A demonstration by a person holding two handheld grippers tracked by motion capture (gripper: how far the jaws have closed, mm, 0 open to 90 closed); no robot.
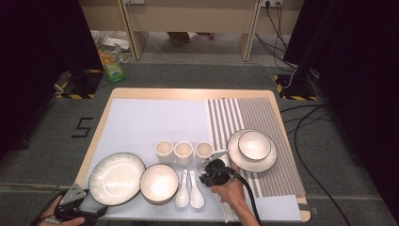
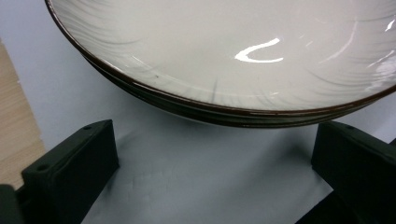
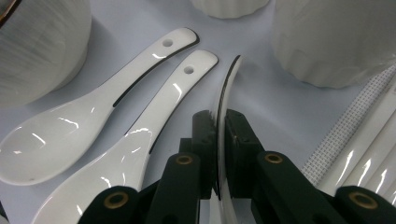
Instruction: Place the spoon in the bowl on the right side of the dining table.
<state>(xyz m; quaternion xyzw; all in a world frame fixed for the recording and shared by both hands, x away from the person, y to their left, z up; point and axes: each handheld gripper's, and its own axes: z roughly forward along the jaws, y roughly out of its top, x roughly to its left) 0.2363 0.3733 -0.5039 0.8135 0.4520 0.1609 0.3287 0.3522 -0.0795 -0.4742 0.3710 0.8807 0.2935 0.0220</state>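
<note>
Your right tool [image 3: 219, 123] is clamped on a third spoon [image 3: 227, 88], edge-up beside two spoons [image 3: 107, 112] already laid flat. Left tool [image 2: 210, 154] stands apart, empty, before the large plate [image 2: 224, 60]. Judged left: laying the spoon down.

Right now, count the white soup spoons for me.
3. Two spoons lie side by side on the mat in front of the cups. A third spoon, on edge, is clamped in the right hand-held gripper beside them. None seems hidden.
</note>
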